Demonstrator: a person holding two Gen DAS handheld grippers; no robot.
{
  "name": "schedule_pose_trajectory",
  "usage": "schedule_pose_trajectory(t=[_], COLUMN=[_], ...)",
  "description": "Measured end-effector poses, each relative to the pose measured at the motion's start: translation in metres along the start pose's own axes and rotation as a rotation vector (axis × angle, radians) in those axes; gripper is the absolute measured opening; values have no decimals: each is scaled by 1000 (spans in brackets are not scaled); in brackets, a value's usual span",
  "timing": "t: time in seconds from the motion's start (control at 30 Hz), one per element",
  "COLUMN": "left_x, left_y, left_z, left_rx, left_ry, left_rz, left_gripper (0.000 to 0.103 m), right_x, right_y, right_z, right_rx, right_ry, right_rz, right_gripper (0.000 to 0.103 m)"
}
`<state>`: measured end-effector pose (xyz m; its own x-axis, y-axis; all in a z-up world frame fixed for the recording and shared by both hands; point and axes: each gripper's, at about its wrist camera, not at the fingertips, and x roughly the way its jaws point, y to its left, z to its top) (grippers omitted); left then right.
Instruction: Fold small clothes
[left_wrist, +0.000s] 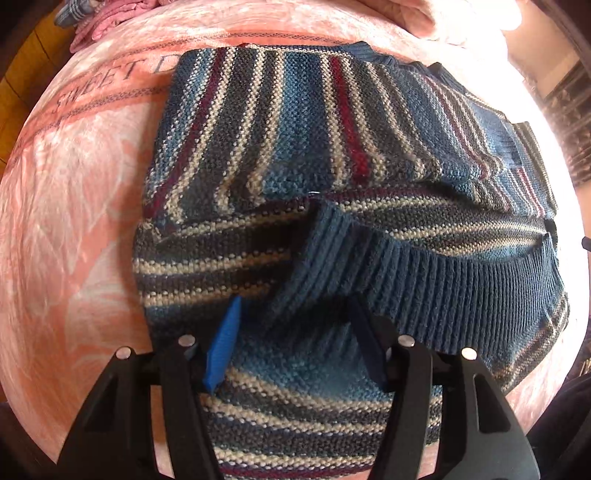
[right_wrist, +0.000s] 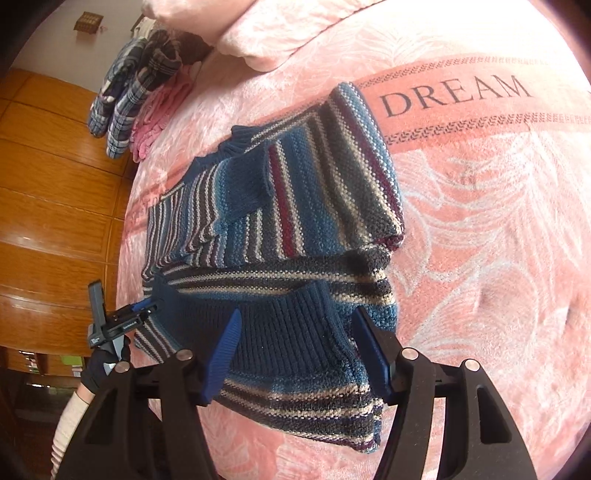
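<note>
One striped knit sweater (right_wrist: 295, 206) is shown lying on the pink bed blanket (right_wrist: 480, 221), its long axis running away from both tools, with its ribbed hem (right_wrist: 291, 332) folded up at the near end. Directly ahead of the right hand-held gripper (right_wrist: 295, 350) the hem is seen between fingers set apart; the left hand-held gripper (left_wrist: 291, 343), likewise spread, is placed over the same near edge, farther to the left. One sweater and two hand-held grippers are counted, both about equally near the hem.

"SWEET D…" on pink blanket (left_wrist: 92, 147), "DREAM" on it too
</note>
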<state>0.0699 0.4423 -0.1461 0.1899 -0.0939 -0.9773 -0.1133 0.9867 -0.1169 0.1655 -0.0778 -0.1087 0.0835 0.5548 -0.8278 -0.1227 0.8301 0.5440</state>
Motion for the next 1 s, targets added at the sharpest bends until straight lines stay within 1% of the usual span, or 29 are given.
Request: schedule_pose_trajectory(t=[0.03, 0.07, 0.1, 0.13, 0.17, 0.23, 0.3, 0.37, 0.43, 0.5, 0.6, 0.67, 0.7, 0.73, 0.77, 0.8, 0.87, 0.9, 1.0], left_x=[1, 0, -1, -2, -3, -4, -6, -4, -2, 1, 4, 6, 5, 3, 0, -5, -18, -27, -56], left_y=[-1, -5, -8, -14, -15, -10, -1, 3, 5, 4, 0, -6, -11, -15, -16, -18, -20, -20, -12], left_z=[0, 0, 0, 0, -1, -2, -4, -5, -6, -5, -3, 0, 0, -1, -2, -3, -5, -6, -10], left_rx=[-3, -7, 2, 18, 26, 1, -32, -35, -27, -19, 8, 26, 44, 61, 69, 67, 57, 51, -8], left_ry=[4, 4, 0, -4, -8, -12, -15, -11, -6, 1, 4, 0, -4, -11, -17, -24, -51, -71, -141], left_rz=[-9, -19, -11, 4, 9, -16, -49, -56, -36, -12, 9, 18, 23, 42, 54, 44, -5, -24, -102], left_gripper=[36, 29, 23, 18, 17, 12, 11, 11, 19, 26, 26, 21, 11, 9, 8, 8, 8, 8, 8], right_x=[3, 7, 11, 16, 23, 36, 47, 54, 63, 75, 89, 89, 88, 85, 81, 77, 62, 52, 16], right_y=[2, 5, 7, 9, 10, 9, 9, 12, 12, 11, 13, 19, 23, 25, 28, 30, 32, 31, 27], right_z=[-1, -1, -2, -4, -5, -8, -11, -13, -12, -11, -16, -20, -21, -22, -23, -24, -25, -24, -23], right_rx=[-16, -38, -63, -85, -101, -123, -151, -182, -201, -209, -259, -305, -311, -318, -332, -344, -335, -326, -277], right_ry=[4, 8, 13, 20, 33, 63, 83, 90, 96, 115, 133, 126, 128, 119, 107, 100, 80, 66, 16], right_rz=[-8, -23, -49, -83, -113, -147, -170, -185, -192, -229, -272, -303, -285, -281, -287, -283, -249, -222, -88], right_gripper=[63, 63, 63, 63, 63, 63, 63, 63, 63, 63, 62, 50, 32, 15, 13, 12, 11, 10, 9])
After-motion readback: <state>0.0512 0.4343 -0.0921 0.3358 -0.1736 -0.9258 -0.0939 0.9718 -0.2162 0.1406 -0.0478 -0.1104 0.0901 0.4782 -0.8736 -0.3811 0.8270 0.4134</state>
